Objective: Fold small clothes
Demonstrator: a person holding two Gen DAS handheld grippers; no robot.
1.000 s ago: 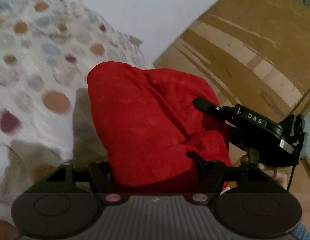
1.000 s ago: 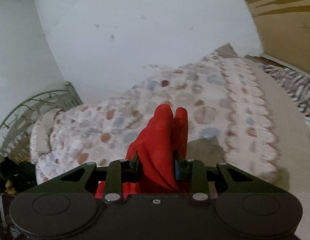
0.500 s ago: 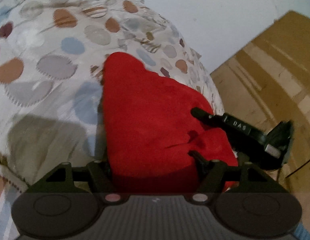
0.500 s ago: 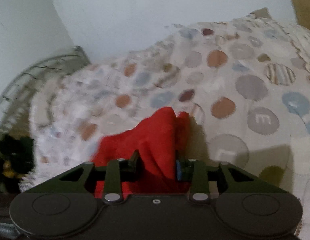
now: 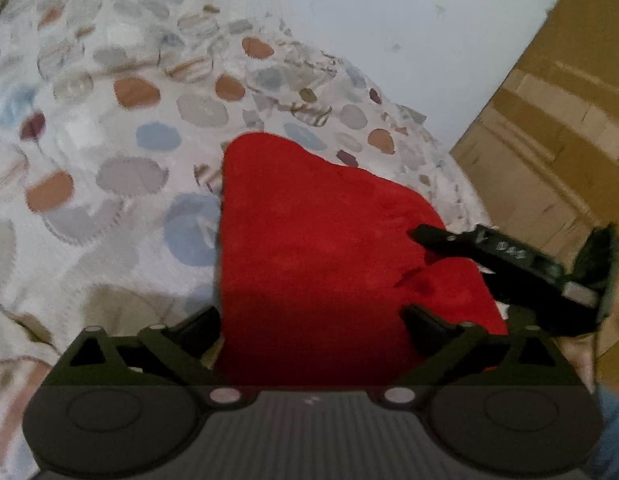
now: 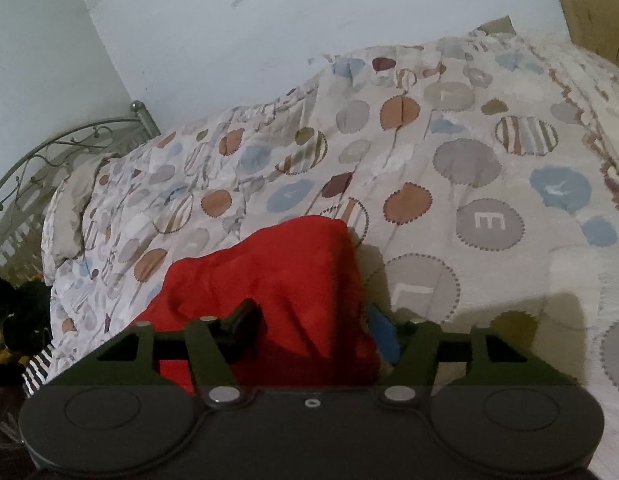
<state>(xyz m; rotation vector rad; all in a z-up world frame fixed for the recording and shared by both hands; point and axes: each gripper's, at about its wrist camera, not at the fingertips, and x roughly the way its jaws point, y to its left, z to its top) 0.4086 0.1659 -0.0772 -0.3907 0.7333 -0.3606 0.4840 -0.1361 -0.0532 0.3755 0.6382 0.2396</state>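
The red cloth (image 5: 325,248) lies bunched on the dotted bedspread (image 5: 121,184), near the bed's edge that faces the wooden panel (image 5: 549,128); in the right wrist view it (image 6: 285,280) is seen as a humped fold, with the metal bed frame (image 6: 49,152) far off at the bed's other end.

The cloth is being let go. The left gripper (image 5: 309,320) is seen with its jaws opening, nearly at their widest, the cloth between them but seemingly not pressed. The right gripper (image 6: 313,328) is likewise opening, the cloth between its fingers; in the left view its finger (image 5: 461,240) rests over the cloth's near corner.

For a clean release, both sets of jaws should be opened fully before anything is drawn back, so that no fibre is dragged. The grippers are best withdrawn along their own line, low and slowly. The hump should then be pressed flat, since the fabric looks soft and likely to spring open.
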